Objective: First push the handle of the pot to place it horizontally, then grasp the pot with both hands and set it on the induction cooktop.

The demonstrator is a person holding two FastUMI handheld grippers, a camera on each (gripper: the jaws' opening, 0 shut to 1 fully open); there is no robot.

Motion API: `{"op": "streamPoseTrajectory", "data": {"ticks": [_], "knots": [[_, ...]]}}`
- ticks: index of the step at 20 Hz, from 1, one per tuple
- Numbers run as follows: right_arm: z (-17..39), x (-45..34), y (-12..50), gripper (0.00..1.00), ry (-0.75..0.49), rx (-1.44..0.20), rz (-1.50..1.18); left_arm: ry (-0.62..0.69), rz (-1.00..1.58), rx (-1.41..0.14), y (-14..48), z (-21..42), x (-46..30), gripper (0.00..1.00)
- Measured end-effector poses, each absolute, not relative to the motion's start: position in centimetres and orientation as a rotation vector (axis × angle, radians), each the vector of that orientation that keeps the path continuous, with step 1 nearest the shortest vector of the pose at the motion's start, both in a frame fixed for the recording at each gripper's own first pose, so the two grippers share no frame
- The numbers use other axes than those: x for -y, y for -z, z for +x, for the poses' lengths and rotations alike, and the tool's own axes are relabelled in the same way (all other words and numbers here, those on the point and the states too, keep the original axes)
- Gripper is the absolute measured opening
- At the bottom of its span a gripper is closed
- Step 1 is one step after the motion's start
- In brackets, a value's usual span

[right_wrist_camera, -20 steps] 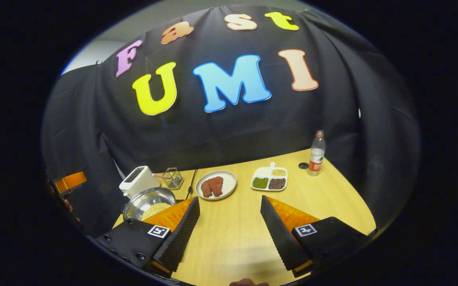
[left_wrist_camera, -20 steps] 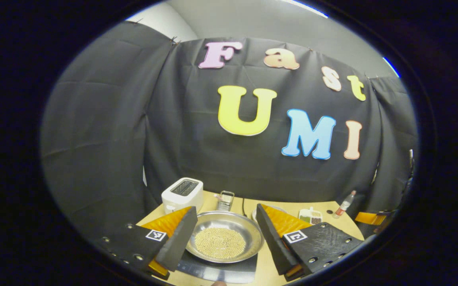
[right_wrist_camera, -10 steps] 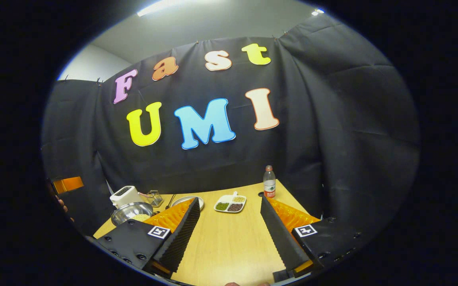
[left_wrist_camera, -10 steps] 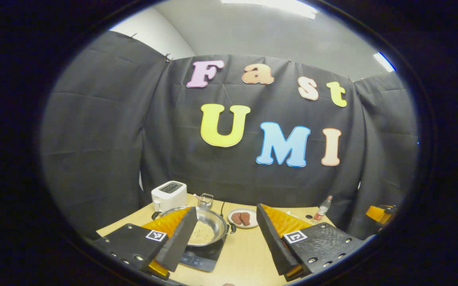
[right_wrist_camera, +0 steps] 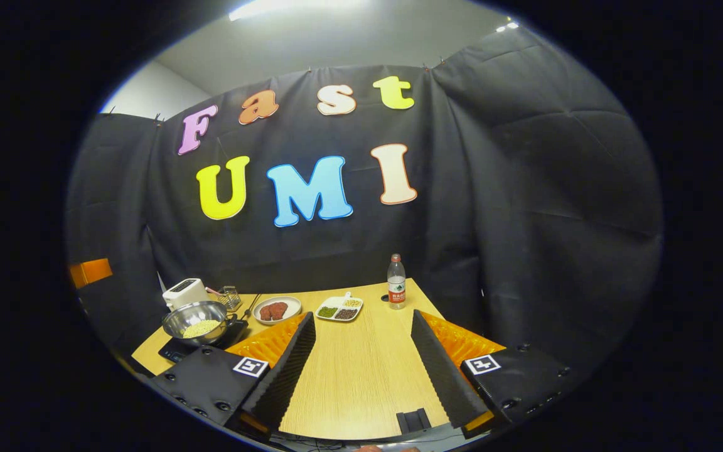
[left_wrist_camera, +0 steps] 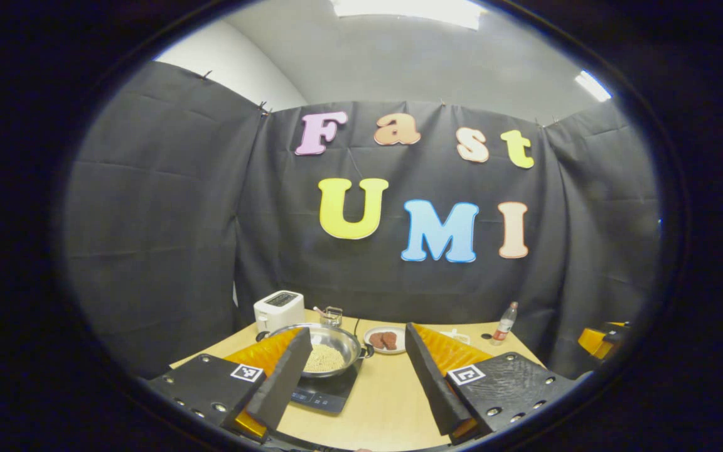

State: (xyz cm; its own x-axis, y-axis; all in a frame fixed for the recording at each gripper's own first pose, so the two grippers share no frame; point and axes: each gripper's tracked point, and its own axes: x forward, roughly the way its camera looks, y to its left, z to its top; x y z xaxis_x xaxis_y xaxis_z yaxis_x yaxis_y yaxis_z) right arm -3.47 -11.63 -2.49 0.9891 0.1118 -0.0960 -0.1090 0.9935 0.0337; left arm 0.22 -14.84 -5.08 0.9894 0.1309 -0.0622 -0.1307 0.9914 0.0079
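A steel pot (left_wrist_camera: 330,350) holding pale beans sits on the black induction cooktop (left_wrist_camera: 327,392); a small side handle (left_wrist_camera: 368,355) points toward the plate. In the right gripper view the pot (right_wrist_camera: 197,320) rests on the cooktop (right_wrist_camera: 176,349) at the table's left end. My left gripper (left_wrist_camera: 356,392) is open, well back from the pot, nothing between its fingers. My right gripper (right_wrist_camera: 361,376) is open over the bare wooden table (right_wrist_camera: 361,351), far right of the pot.
A white toaster (left_wrist_camera: 278,309) and a wire rack (left_wrist_camera: 331,316) stand behind the pot. A plate of meat (left_wrist_camera: 385,339), a divided dish of grains (right_wrist_camera: 339,309) and a water bottle (right_wrist_camera: 396,290) lie along the back. A small black block (right_wrist_camera: 413,420) sits at the table's near edge.
Both grippers have pulled back and away from the pot, which stays on the cooktop and looks smaller now. Both stay open.
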Motion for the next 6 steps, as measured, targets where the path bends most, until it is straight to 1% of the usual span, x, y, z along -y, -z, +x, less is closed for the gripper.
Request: {"op": "streamPoseTrajectory", "data": {"ticks": [5,6], "knots": [[-4.5,9.5,2.1,0.98,-0.094,-0.086,0.002,-0.124,0.004,-0.046,5.2,0.6,11.6,0.84],[-4.8,9.0,2.4,0.92,-0.093,-0.087,-0.010,-0.120,-0.004,-0.043,5.3,0.6,11.2,0.84]]}}
